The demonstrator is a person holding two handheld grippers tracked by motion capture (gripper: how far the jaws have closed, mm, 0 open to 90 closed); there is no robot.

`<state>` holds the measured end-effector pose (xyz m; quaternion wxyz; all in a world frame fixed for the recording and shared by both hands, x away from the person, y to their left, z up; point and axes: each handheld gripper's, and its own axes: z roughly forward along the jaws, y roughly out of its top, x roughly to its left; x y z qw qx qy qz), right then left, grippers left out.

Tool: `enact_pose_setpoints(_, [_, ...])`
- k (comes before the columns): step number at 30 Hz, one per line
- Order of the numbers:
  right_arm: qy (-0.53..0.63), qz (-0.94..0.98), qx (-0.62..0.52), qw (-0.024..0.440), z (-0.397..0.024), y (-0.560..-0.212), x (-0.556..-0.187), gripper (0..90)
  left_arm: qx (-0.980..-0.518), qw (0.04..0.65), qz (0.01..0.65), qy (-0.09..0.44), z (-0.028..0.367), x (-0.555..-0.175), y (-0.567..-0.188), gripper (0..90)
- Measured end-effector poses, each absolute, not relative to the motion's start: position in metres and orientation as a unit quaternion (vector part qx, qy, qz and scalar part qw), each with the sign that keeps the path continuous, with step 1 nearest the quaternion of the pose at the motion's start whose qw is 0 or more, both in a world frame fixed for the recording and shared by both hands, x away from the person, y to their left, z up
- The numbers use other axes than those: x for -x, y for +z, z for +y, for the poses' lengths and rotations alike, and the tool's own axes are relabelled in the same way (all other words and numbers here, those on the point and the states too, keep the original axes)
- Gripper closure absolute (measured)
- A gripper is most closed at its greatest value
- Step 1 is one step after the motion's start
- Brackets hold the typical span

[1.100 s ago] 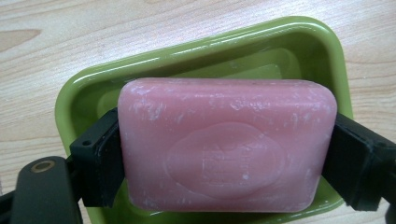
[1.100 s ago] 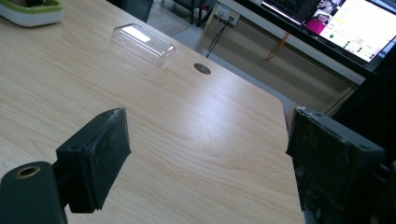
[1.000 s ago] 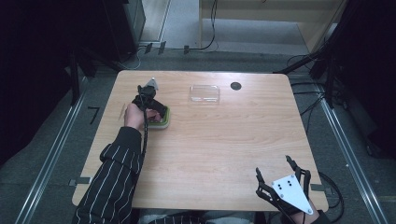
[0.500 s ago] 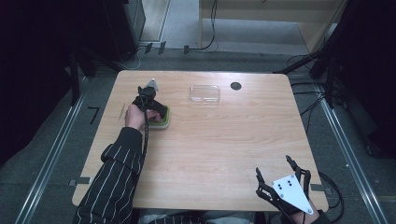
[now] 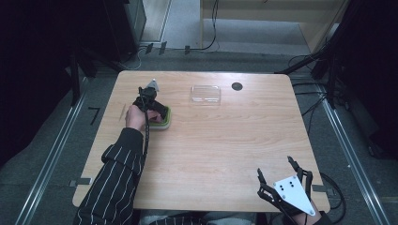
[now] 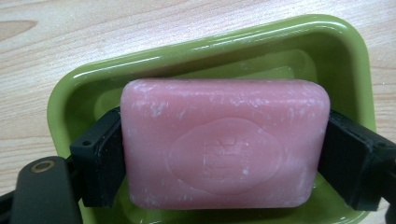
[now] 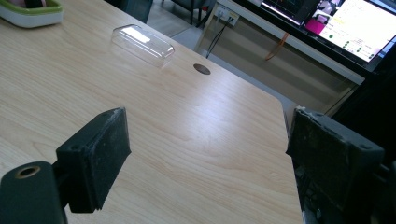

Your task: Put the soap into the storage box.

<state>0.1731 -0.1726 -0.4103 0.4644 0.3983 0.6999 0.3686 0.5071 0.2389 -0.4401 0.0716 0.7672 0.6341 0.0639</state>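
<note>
The left gripper has its jaws clamped on the ends of a pink soap bar, down inside the green soap dish. Nearby lies a clear lid. The right gripper rests well apart, jaws wide open.

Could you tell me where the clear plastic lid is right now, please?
In the high view, the clear plastic lid lies on the wooden table at its far edge, between the green soap dish and a dark round hole.
</note>
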Motion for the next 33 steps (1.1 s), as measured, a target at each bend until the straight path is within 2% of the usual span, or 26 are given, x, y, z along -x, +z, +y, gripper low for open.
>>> enact_pose_setpoints(13, [0.369,0.699,-0.4,0.465,-0.173,-0.41,-0.173,13.0,-0.77,0.092,0.626,0.086,0.237,-0.5,-0.422,11.4])
enact_pose_setpoints(33, [0.367,0.7,-0.397,0.466,-0.172,-0.41,-0.172,13.0,-0.784,0.1,0.608,0.082,0.24,-0.471,-0.401,7.6])
